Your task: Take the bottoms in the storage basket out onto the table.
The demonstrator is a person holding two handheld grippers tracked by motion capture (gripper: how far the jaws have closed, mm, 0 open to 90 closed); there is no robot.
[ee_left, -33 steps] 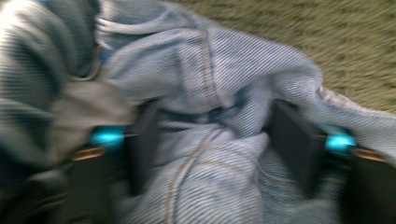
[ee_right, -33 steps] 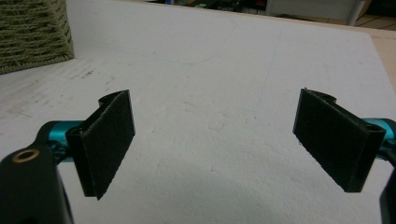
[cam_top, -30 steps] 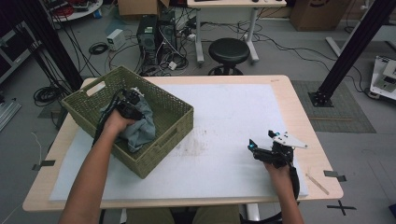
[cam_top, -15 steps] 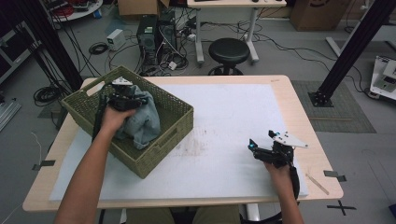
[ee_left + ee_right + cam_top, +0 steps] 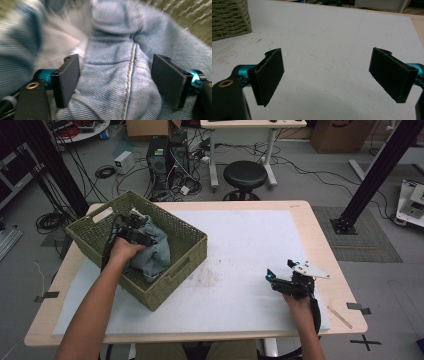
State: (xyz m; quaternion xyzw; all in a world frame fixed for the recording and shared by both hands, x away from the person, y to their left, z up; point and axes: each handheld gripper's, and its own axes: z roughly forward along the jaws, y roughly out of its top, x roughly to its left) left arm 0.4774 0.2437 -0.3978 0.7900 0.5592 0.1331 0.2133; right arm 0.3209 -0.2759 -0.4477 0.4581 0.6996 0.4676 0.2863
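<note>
1. Since the earlier frames, the left gripper point(image 5: 134, 229) has shifted a little toward the upper left of the high view, deeper over the basket point(image 5: 176, 265), and the jeans point(image 5: 152, 252) bunch differently under it; the right gripper point(image 5: 280, 279) has stayed put at the lower right.
2. The jeans lie crumpled inside the basket, at the left of the high view, piled against its near wall.
3. In the left gripper view the jaws stand wide apart with a thick fold of denim point(image 5: 117, 85) bulging between them; they bracket the cloth but do not look closed on it.
4. The right gripper's jaws are spread wide over the bare white mat point(image 5: 332, 50) and grasp nothing.
5. The jeans will likely handle as soft, limp and fairly heavy for cloth: they should sag and trail when lifted, not slip or break.
6. A sound grip would be on a thick fold or the stitched seam point(image 5: 130, 67), where the layers give the pads something to bite.
</note>
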